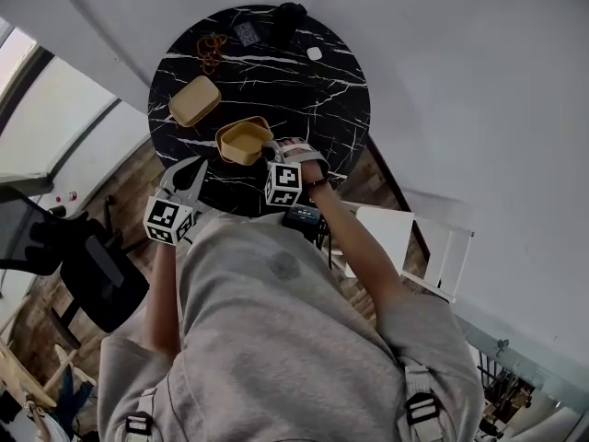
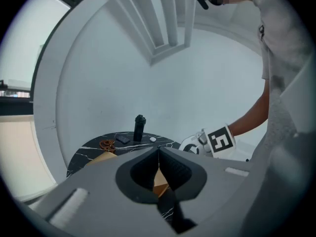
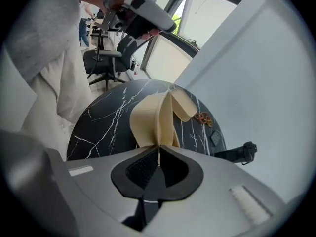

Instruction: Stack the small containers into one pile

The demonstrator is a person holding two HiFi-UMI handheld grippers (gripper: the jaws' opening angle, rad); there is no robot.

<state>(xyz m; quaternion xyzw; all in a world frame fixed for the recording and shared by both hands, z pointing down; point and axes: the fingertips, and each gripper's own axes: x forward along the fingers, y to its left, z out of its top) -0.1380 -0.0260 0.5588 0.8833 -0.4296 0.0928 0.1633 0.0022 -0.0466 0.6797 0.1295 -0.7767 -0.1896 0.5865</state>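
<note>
One open container [image 1: 241, 142], with nothing seen in it, is pinched at its wall by the right gripper [image 1: 273, 148] on the near part of the table [image 1: 313, 109]. A second container [image 1: 194, 100] is set near it, not touching. The left gripper [image 1: 191, 173] is held closed and empty by the table's edge.
</note>
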